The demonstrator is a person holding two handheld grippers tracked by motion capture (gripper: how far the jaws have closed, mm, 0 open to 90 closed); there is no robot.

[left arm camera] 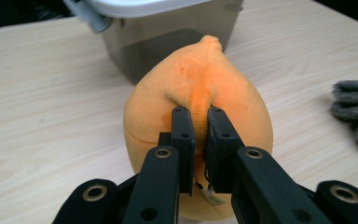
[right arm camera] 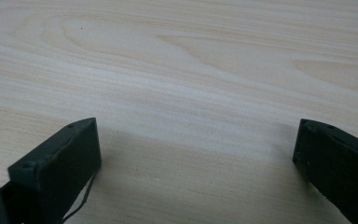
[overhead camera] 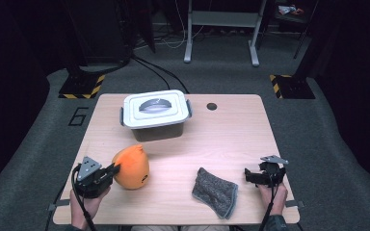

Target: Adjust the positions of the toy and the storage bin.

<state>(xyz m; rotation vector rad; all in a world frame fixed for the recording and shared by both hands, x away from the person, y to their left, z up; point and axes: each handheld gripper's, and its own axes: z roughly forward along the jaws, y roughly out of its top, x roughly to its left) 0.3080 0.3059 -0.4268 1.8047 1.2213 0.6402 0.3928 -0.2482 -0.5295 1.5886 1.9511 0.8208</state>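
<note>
A light wooden desk (overhead camera: 231,134) is standing on grey carpet. A grey box (overhead camera: 155,115) with a white lid is sitting near the far edge. An orange soft toy (overhead camera: 131,167) is resting near the front left. A grey cloth (overhead camera: 215,192) is lying crumpled near the front, right of the toy.

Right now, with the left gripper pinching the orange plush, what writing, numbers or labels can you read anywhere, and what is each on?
"6": a large dark numeral on the grey floor left of the table.
Dark mark on the orange plush, low on its side: too small to read.
Small tag under the plush by the left gripper: blurred, unreadable.
Lidded box, grey cloth, right gripper: no text seen.
</note>
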